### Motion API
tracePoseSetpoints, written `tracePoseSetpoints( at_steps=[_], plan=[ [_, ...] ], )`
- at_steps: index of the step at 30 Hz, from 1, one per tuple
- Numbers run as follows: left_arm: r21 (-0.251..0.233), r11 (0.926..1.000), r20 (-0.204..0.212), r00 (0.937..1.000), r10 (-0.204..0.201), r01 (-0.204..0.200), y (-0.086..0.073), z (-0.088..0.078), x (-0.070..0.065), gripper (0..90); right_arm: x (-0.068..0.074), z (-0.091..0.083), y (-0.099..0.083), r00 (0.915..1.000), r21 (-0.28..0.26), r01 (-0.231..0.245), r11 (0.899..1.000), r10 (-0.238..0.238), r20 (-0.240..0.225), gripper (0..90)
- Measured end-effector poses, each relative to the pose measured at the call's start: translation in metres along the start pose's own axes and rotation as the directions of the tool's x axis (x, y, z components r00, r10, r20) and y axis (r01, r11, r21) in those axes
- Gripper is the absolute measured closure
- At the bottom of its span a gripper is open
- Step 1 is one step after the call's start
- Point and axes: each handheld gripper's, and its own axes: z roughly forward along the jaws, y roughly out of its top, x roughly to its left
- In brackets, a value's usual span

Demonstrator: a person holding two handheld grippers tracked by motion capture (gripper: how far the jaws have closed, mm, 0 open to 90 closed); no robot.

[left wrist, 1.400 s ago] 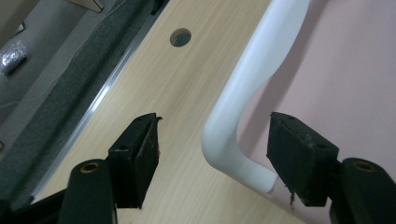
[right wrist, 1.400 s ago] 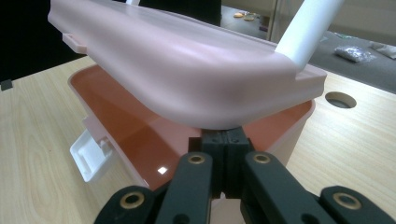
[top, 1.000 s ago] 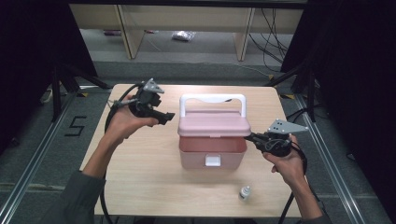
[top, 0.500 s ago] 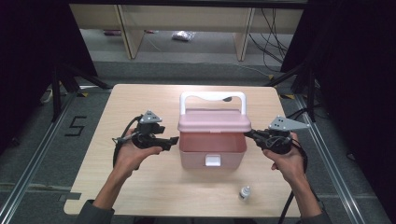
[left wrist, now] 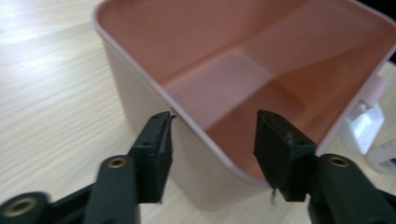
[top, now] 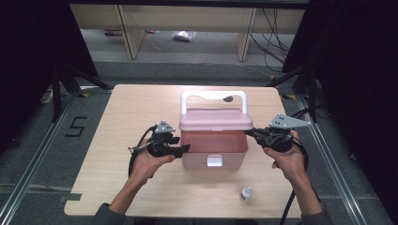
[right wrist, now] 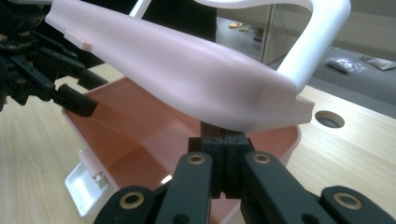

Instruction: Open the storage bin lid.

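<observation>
A pink box [top: 213,143] stands mid-table with its lid [top: 215,119] tilted up and the white handle [top: 213,96] on top. The inside looks bare. My right gripper [top: 247,132] is shut at the lid's right end. In the right gripper view its closed tips [right wrist: 224,140] sit just under the lid [right wrist: 177,65], touching its lower edge. My left gripper [top: 184,149] is open at the box's left side. In the left gripper view it [left wrist: 212,140] straddles the box's wall [left wrist: 140,93], one finger outside and one over the inside.
A small white bottle [top: 245,193] stands near the table's front edge, right of centre. The box's white latch [top: 214,161] hangs on its front wall. A round hole [right wrist: 329,119] is in the tabletop behind the box. Shelving and cables lie beyond the table.
My left gripper has come from the back left of the table forward and right to the box's left wall. The right gripper has stayed at the lid's right end.
</observation>
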Motion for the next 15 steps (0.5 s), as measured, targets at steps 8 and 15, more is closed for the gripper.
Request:
tracePoseSetpoints(
  at_steps=[8,15],
  plan=[
    [-0.012,0.9999,-0.021,0.9998,0.001,-0.002,-0.003,-0.001,-0.006,49.8,-0.012,0.007,0.018,0.9997,-0.021,0.022,1.000,-0.022,0.010,90.0],
    [-0.001,0.9999,-0.039,0.9991,0.015,-0.015,-0.004,-0.005,-0.013,50.2,-0.023,0.012,0.028,0.9990,-0.031,0.044,0.999,-0.043,0.015,90.0]
  ],
)
